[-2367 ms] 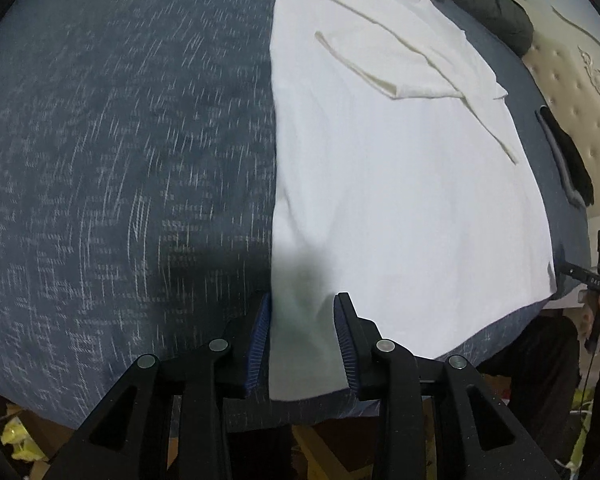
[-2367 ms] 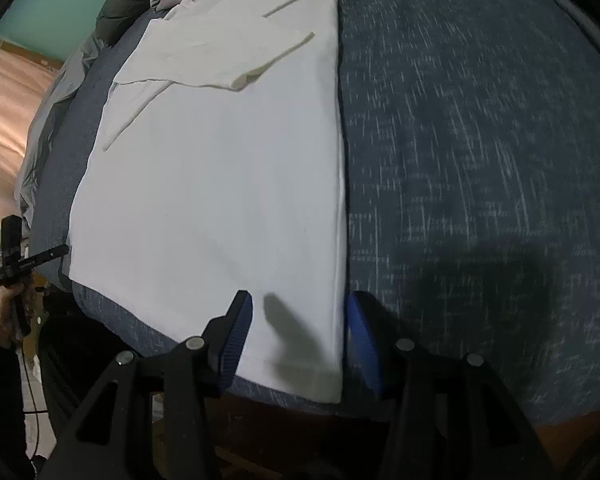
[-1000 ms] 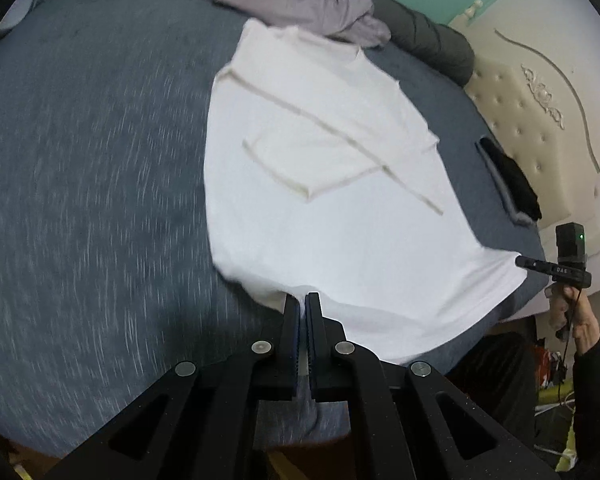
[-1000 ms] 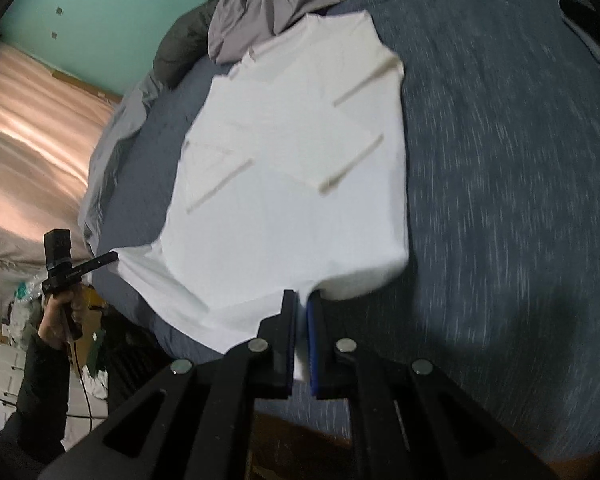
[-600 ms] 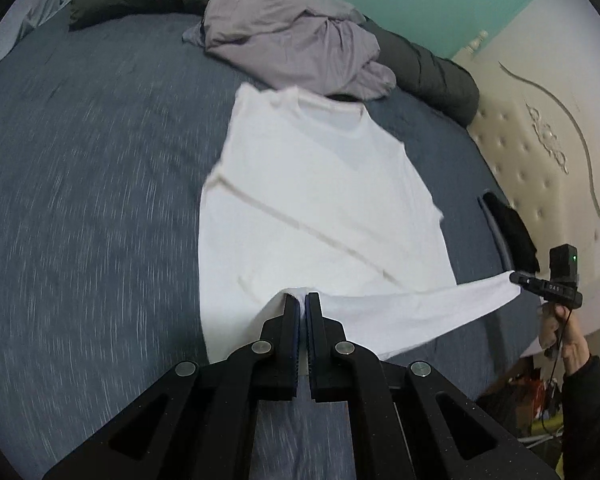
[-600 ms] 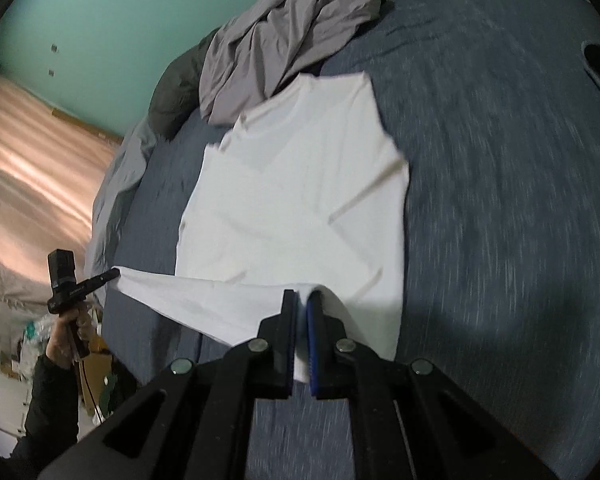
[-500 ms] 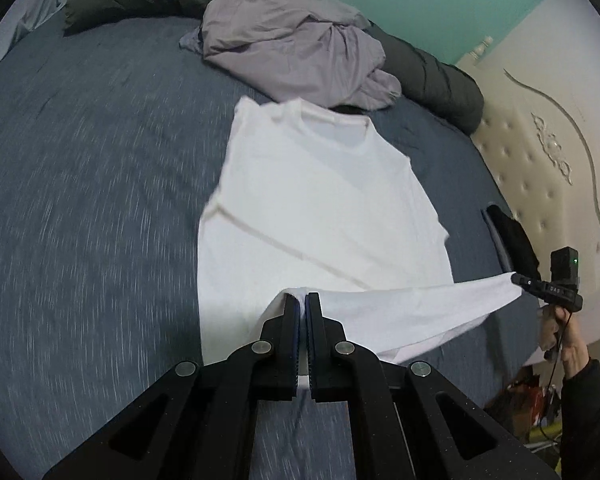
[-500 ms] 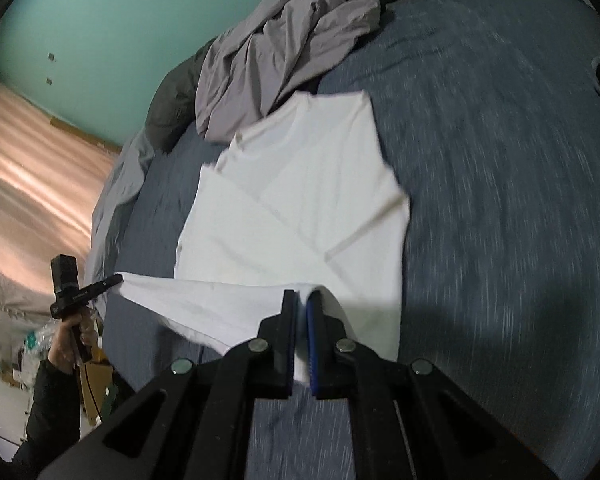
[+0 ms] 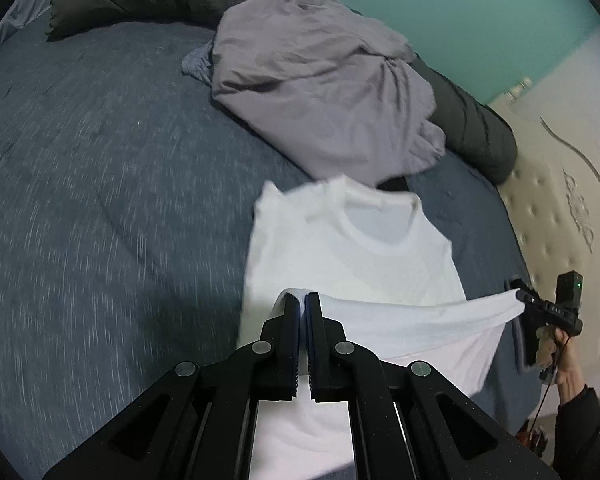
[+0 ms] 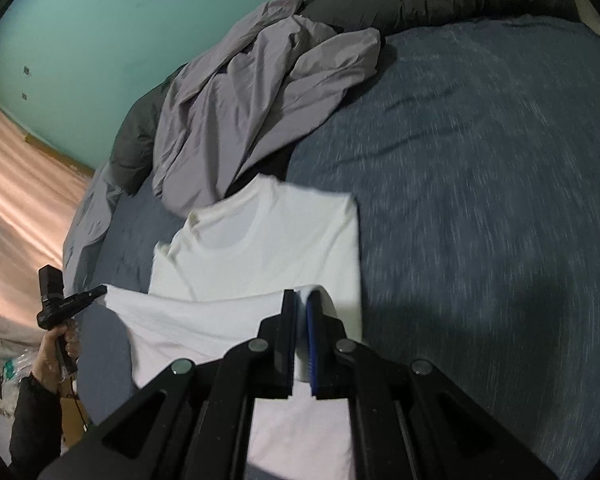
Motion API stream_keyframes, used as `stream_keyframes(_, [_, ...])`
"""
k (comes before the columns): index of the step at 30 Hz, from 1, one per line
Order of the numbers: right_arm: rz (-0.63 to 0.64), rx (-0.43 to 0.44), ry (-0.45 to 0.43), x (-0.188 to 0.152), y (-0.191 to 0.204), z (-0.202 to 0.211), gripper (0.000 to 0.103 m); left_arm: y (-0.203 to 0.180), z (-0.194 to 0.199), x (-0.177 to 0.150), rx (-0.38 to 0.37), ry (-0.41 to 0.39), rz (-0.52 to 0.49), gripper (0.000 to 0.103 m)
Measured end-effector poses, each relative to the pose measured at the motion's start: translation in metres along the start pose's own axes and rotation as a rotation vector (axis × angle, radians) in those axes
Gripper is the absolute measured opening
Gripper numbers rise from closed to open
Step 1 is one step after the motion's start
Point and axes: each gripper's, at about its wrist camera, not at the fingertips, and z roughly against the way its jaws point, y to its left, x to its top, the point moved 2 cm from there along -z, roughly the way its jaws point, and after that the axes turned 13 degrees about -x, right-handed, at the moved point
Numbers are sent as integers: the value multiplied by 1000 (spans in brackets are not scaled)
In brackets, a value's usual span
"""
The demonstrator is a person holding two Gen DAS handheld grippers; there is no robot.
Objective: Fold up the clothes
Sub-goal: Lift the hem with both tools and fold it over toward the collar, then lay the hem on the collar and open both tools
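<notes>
I hold the white T-shirt point(image 9: 352, 256) by its hem: my left tongs point(image 9: 302, 304) and right tongs point(image 10: 302, 300) are both clamped on it, stretching the edge above the blue bed point(image 9: 100, 200). Open bed lies either side; a grey garment point(image 9: 320, 92) crowds the collar. Only the left view shows the headboard point(image 9: 560, 208). Both tongs angle downward.

The white T-shirt point(image 9: 352, 256) lies on the bed point(image 9: 100, 200), its lower hem lifted and stretched taut above the chest
</notes>
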Motion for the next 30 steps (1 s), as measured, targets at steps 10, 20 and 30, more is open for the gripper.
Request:
stream_keyframes(10, [-17, -61, -18, 51, -4, -59, 4, 31, -45, 57, 21, -29, 29, 3])
stream_keyframes(20, [25, -197, -29, 44, -12, -107, 4, 63, -91, 56, 87, -14, 50, 4])
stream_keyframes(30, [-50, -165, -223, 42, -24, -56, 51, 40, -45, 48, 145, -90, -73, 36])
